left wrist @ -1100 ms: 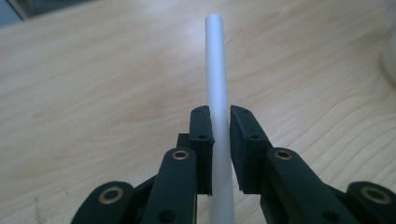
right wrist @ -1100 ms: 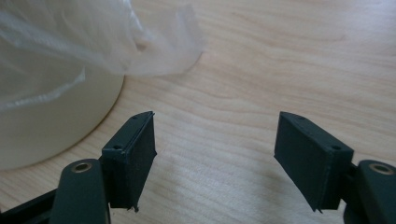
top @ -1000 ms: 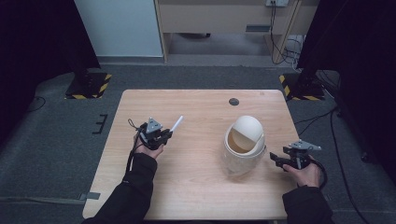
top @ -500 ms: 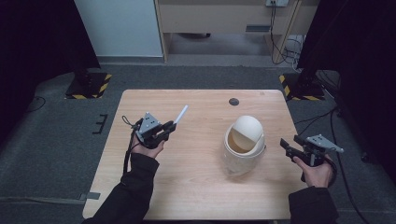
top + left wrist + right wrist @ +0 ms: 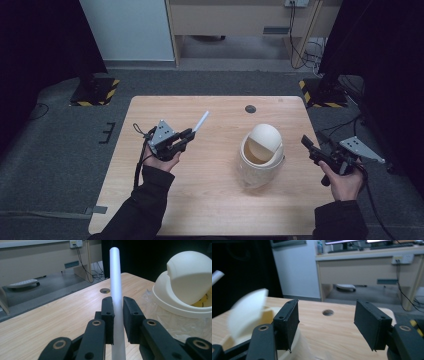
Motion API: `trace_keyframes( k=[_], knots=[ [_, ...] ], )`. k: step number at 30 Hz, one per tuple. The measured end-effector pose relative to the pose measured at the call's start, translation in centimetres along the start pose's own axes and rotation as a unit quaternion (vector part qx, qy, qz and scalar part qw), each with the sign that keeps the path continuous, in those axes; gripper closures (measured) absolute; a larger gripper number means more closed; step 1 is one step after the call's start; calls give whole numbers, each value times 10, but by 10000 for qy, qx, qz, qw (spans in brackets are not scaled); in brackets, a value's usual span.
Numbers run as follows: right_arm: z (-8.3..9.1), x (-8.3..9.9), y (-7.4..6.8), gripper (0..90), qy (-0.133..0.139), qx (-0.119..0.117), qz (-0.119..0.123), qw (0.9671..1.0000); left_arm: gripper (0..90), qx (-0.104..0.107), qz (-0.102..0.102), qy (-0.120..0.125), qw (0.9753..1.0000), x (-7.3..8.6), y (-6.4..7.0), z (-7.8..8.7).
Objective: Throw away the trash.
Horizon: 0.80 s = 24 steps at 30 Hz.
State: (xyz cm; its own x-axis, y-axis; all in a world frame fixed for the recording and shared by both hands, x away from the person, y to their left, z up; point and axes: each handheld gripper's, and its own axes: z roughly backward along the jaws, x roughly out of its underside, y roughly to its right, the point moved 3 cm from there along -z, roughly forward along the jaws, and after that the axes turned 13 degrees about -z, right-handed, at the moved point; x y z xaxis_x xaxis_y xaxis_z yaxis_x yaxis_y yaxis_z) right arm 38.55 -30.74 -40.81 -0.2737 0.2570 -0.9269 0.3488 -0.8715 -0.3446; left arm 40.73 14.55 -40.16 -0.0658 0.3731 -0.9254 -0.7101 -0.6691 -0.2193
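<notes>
Two tongs work over a wooden desk (image 5: 210, 200). The left tongs (image 5: 187, 135) pinch a white tube (image 5: 201, 121) near its lower end; in the left gripper view the tube (image 5: 117, 290) rises straight between the pressed jaws. Seen from above, its long axis slants up and away toward the desk's far right. A cream bin (image 5: 261, 155) with a swing lid stands to the right of the tube, well apart, so the free end would need to swing rightward to reach the lid opening. The right tongs (image 5: 311, 148) hover just right of the bin, jaws spread and holding nothing. The left hand (image 5: 160, 160) is the one carrying the tube.
</notes>
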Motion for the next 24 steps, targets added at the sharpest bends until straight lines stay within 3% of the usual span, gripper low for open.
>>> trace_keyframes(
  k=[6,12,24],
  knots=[
    [1,-13,-27,356,124,-399,163,9990,792,27,-45,27,10000,-3,4,1],
    [-1,-23,-50,347,146,-809,129,9965,792,74,-53,69,9999,-5,9,0],
    [-29,-36,-102,357,5,-1612,50,9869,792,202,-211,218,9993,-18,26,2]
  ],
)
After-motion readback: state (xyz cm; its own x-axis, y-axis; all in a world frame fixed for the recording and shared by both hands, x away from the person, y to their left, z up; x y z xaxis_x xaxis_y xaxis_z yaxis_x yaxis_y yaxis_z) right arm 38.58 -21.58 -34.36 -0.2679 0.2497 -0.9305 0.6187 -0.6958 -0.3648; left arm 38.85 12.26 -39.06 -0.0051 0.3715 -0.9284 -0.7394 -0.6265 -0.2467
